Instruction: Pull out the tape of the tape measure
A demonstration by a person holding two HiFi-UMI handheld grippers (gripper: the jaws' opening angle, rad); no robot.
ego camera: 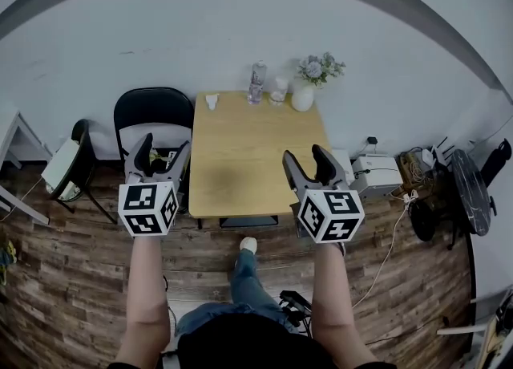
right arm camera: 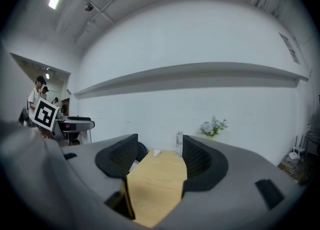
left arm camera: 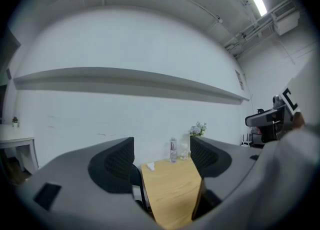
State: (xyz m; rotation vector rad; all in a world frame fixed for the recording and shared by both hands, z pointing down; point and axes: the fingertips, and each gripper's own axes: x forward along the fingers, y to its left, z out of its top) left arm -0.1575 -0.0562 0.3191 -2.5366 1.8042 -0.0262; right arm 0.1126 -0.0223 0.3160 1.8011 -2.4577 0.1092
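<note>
Both the left gripper [ego camera: 164,147] and right gripper [ego camera: 303,155] have jaws apart and empty, held short of the table [ego camera: 240,159]; beyond, only a bottle [ego camera: 256,83] and vase [ego camera: 303,99] stand at its far edge, no tape measure is visible, and by my judgement the task is not begun.

A small white thing [ego camera: 212,101], too small to identify, lies near the far-left corner of the wooden table [ego camera: 240,159].
</note>
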